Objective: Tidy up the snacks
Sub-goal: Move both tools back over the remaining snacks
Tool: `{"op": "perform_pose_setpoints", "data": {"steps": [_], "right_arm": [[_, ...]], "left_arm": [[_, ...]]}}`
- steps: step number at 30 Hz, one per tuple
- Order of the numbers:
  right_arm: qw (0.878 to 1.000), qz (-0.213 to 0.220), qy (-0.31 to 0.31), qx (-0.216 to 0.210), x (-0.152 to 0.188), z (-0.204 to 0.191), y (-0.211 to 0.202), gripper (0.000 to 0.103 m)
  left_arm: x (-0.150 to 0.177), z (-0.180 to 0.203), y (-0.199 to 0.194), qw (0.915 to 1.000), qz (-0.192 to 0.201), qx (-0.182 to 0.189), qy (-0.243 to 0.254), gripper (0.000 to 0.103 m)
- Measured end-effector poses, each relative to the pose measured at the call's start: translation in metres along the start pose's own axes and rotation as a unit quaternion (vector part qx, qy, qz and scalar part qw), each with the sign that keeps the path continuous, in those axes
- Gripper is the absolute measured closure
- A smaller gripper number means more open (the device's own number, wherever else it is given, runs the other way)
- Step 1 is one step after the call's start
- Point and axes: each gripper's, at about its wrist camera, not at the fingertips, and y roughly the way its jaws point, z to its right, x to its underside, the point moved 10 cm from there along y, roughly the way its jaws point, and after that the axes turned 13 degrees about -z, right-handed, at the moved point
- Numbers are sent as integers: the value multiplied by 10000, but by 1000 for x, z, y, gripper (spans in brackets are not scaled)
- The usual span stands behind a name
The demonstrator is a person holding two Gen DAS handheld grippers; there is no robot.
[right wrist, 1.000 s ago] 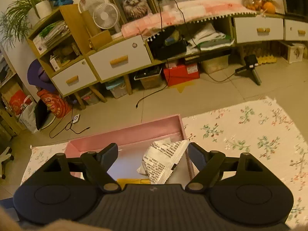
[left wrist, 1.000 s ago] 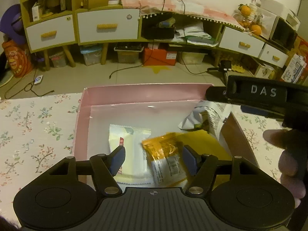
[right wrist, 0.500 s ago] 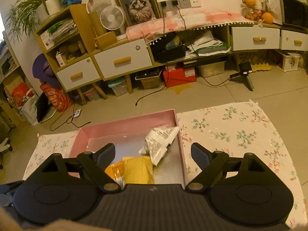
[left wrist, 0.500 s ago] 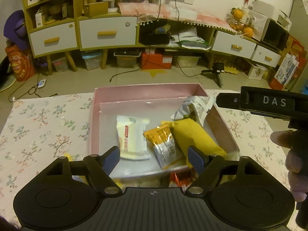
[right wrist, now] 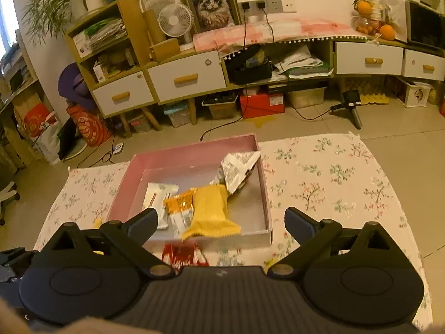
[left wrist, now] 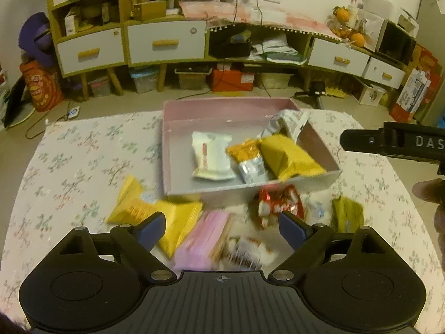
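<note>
Both grippers, left (left wrist: 221, 229) and right (right wrist: 219, 220), opening wide, gripping nothing. Pink pack (left wrist: 203, 240) seen from left only; plant (right wrist: 52, 8) from right.

I see a bench (left wrist: 69, 167) covered with a floral cloth. Directly on it sits a pink box (left wrist: 230, 108), open at the top, toward the far edge. In front of the box, loose snacks lie on the cloth: a yellow packet (left wrist: 133, 203) at the left, a second yellow bag (left wrist: 183, 222) touching it, a pink pack (left wrist: 205, 239) beside that, a red-and-white wrapper (left wrist: 278, 203) near the box's front wall, and an olive-green packet (left wrist: 347, 214) at the right. Motion blur hides their print.
</note>
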Motion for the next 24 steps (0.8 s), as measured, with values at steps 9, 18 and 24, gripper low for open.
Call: {"op": "perform_pose_setpoints", "data": {"steps": [9,18,24], "right_arm": [[9997,-172,-148,35,36,-10,-6,3],[9988,-348,-336,-1,73,-25,-1,2],[9959,-403,-810,-49,101,-43,5,0]], "left_arm": [[36,-17,-9,9999,-87,-113,6,10],[67,-39,-7,9998,-80,-201,-31,8],[83,-56,-3,9993,-46,-360,105,8]]}}
